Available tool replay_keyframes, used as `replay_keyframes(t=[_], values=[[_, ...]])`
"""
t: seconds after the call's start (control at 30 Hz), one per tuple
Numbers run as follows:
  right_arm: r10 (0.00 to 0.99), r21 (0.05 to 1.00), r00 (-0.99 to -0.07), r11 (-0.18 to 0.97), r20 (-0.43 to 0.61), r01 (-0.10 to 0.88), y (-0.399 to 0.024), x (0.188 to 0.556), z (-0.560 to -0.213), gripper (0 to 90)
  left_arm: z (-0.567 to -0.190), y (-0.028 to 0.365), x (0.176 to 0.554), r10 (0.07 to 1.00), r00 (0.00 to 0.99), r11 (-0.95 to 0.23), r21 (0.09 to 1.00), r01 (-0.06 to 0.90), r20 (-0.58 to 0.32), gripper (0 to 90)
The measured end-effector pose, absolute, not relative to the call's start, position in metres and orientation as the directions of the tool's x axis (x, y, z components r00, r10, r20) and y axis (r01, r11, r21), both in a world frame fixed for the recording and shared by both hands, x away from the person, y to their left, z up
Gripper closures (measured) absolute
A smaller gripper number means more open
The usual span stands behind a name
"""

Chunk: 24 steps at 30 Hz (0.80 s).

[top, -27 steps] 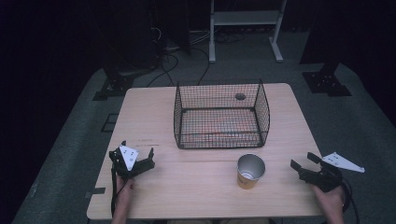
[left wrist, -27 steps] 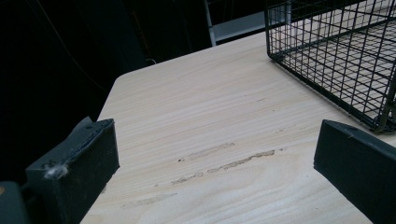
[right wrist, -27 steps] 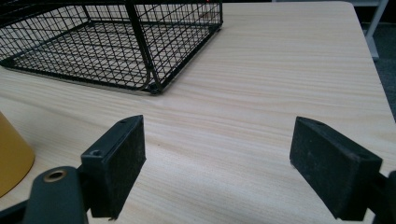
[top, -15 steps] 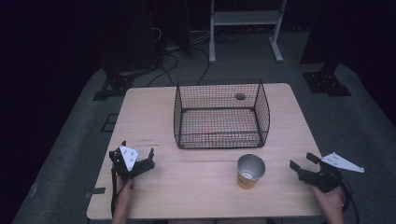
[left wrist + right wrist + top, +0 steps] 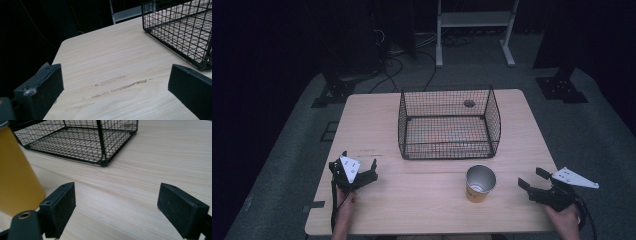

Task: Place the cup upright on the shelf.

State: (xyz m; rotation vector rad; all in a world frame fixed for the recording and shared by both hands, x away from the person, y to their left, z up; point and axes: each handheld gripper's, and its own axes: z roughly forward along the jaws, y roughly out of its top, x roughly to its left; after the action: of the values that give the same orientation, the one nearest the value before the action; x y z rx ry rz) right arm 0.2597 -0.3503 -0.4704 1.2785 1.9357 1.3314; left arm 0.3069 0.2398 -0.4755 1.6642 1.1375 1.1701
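Note:
A yellow paper cup [image 5: 479, 184] with a silvery inside stands upright near the table's front, right of centre. In the right gripper view the cup [image 5: 15, 175] is just left of my left jaw. My right gripper [image 5: 530, 176] rests low over the front right corner, open, pointing left toward the cup; its jaws [image 5: 117, 207] have bare wood between them. At the front left my left gripper [image 5: 359, 161] stands open, and through its jaws [image 5: 116, 87] I see bare tabletop. An empty black wire basket [image 5: 493, 120] sits at the table's middle back.
The basket's corner [image 5: 180, 30] lies ahead and to the right of the left gripper, and its near corner [image 5: 102, 162] is ahead of the right gripper. A small dark round spot [image 5: 469, 103] marks the table behind the basket. Dark floor and stands surround the table.

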Motion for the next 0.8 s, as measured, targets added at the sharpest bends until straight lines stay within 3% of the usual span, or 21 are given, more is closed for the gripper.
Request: replay_keyframes(t=[0.8], values=[[0.788, 0.9, -0.613, 0.219, 0.064, 0.376, -0.327, 0.226, -0.461, 12.9, -0.476, 0.239, 0.307, 0.951, 0.174, -0.292, 0.93, 0.223, 0.256, 0.0]])
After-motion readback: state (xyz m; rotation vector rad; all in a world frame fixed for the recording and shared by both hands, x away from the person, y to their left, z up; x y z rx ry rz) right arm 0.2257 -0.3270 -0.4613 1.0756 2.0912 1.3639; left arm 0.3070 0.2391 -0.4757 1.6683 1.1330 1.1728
